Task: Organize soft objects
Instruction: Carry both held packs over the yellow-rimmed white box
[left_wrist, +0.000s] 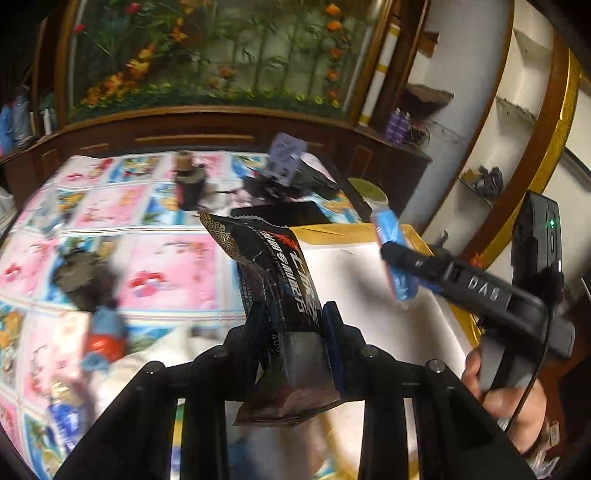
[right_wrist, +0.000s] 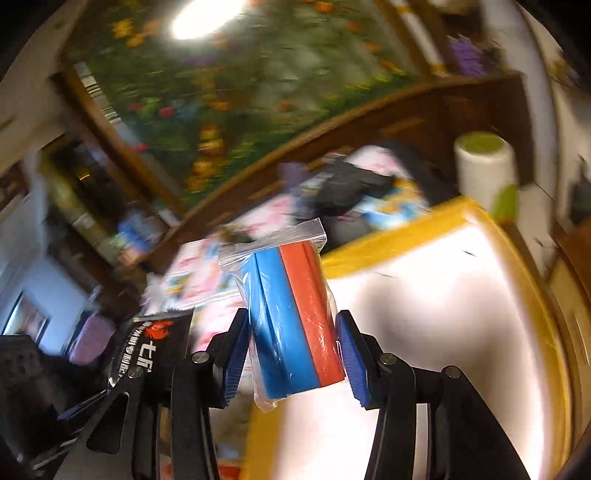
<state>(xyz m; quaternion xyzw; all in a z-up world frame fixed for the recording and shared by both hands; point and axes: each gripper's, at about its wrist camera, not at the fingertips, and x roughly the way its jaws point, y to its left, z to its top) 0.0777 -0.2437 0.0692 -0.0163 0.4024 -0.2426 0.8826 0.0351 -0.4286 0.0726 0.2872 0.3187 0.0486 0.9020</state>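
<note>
one black packet (left_wrist: 284, 295) printed "400", "dab" on right hand-held gripper (left_wrist: 400, 264)

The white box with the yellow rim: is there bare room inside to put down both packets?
Yes. The white box interior looks bare from its yellow rim inward, below the bagged blue-and-orange block and beside the black packet. The patterned quilt is crowded: dark items at its far end, wrappers at its near left.
</note>
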